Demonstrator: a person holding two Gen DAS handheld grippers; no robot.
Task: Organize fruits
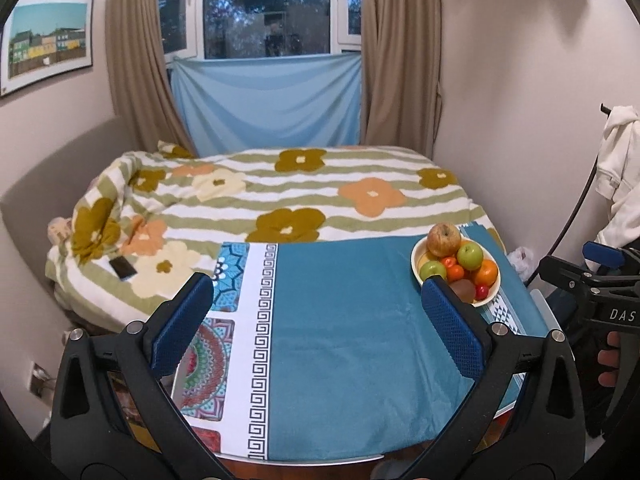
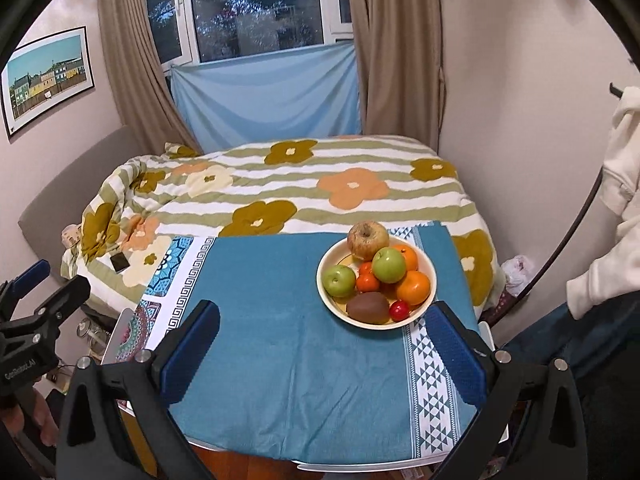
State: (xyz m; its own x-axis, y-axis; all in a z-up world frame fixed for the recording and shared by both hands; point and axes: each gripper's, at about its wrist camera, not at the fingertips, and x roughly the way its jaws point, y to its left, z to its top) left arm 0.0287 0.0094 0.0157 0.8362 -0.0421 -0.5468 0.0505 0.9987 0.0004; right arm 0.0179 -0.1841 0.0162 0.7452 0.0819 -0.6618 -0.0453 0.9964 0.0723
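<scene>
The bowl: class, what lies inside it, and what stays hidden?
Inside the bowl: a russet apple, two green apples, oranges, a kiwi and a small red fruit. Anything beneath the pile is covered.

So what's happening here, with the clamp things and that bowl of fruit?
A person holds a two-finger gripper in each hand over a small table covered with a teal cloth. Both the left gripper and the right gripper are open and hold nothing. All the fruit sits in one cream bowl: a reddish apple, two green apples, oranges, a kiwi and a small red fruit. No fruit lies outside the bowl.
</scene>
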